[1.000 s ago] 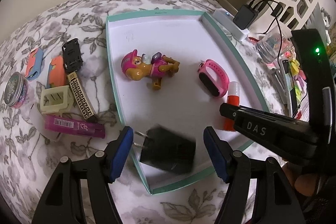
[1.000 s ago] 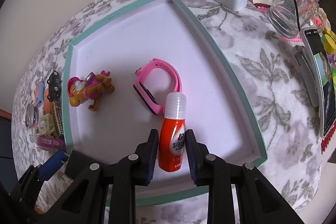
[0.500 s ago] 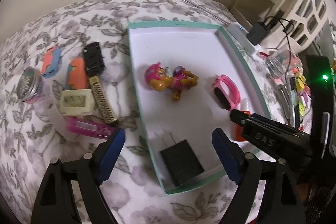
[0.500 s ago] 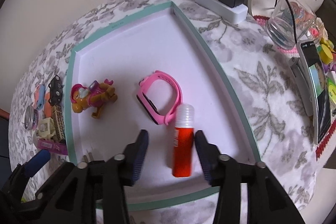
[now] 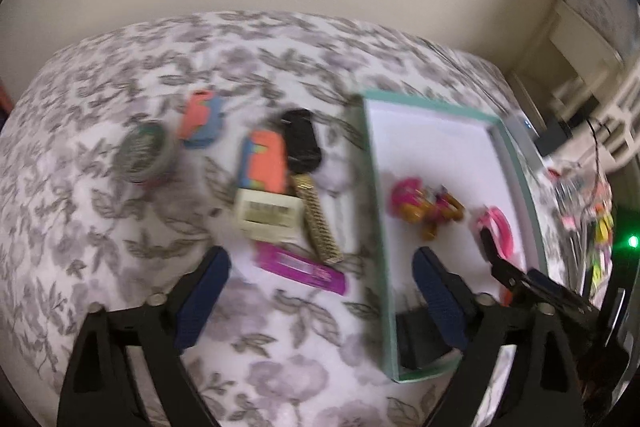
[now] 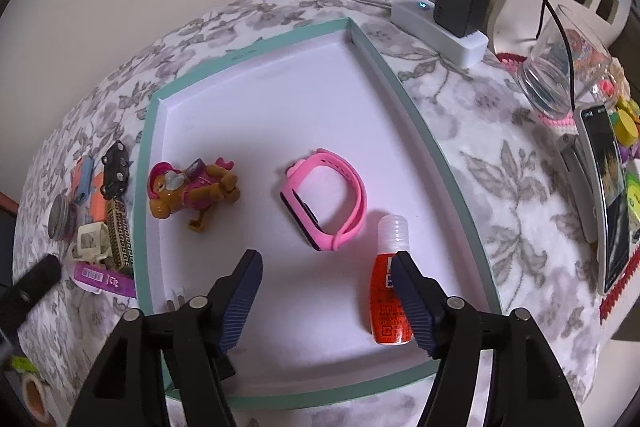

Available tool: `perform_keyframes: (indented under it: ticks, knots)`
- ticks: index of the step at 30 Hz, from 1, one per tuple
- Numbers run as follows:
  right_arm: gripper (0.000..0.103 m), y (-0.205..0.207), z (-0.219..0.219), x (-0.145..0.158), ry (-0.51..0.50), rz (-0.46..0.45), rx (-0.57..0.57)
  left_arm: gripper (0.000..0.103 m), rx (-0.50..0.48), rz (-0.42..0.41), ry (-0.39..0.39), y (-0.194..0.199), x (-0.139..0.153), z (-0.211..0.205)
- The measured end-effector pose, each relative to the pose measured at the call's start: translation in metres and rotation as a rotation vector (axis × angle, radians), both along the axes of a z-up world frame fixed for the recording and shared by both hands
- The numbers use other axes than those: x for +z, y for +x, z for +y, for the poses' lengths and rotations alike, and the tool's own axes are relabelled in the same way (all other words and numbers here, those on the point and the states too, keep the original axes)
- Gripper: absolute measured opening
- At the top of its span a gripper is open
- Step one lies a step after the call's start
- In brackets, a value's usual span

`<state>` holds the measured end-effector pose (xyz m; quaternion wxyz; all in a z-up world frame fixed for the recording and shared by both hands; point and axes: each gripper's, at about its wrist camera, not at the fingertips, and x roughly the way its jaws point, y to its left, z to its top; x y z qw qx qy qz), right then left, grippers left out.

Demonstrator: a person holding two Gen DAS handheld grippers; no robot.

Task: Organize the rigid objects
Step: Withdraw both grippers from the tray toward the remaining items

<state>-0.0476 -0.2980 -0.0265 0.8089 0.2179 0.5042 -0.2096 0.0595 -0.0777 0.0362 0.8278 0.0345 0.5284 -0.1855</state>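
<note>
My left gripper (image 5: 320, 263) hangs over the floral cloth left of the teal-rimmed white tray (image 5: 380, 211). Its jaws are opening, with nothing between them. Just beyond it lie a magenta box (image 5: 300, 269), a cream frame (image 5: 268, 213) and a gold patterned bar (image 5: 318, 223). The black charger (image 5: 416, 339) rests in the tray's near corner. My right gripper (image 6: 326, 263) is over the tray (image 6: 416, 123), jaws opening and empty. The orange bottle (image 6: 390, 303) lies flat by its right finger. A dog toy (image 6: 188, 191) and a pink watch (image 6: 328, 199) lie farther in.
A black toy car (image 5: 300, 145), two orange-blue pieces (image 5: 264, 163) and a round tin (image 5: 144, 153) lie left of the tray. A power strip with a black adapter (image 6: 440, 23), a glass jar (image 6: 560, 75) and a phone (image 6: 604, 195) crowd the right side.
The left gripper widened, left the black charger in the tray and swung left over the loose items. The right gripper opened off the orange bottle, which now lies in the tray.
</note>
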Motion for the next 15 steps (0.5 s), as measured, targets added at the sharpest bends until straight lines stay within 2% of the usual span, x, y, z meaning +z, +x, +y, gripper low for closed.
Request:
perform_keyframes:
  ticks: [6, 11, 13, 15]
  knots:
    - [0.076, 0.003, 0.005, 0.005, 0.041, -0.045, 0.022, 0.096, 0.101, 0.004, 0.006, 0.01, 0.001, 0.032]
    - [0.081, 0.01, 0.023, 0.013, -0.013, -0.062, 0.086, 0.096, 0.169, 0.002, 0.019, 0.016, 0.002, 0.052]
    - [0.086, 0.013, 0.03, 0.018, -0.032, -0.079, 0.108, 0.096, 0.192, 0.008, 0.015, 0.02, 0.001, 0.06]
    - [0.1, 0.015, 0.035, 0.022, -0.045, -0.095, 0.121, 0.096, 0.222, 0.013, 0.014, 0.025, 0.0, 0.069]
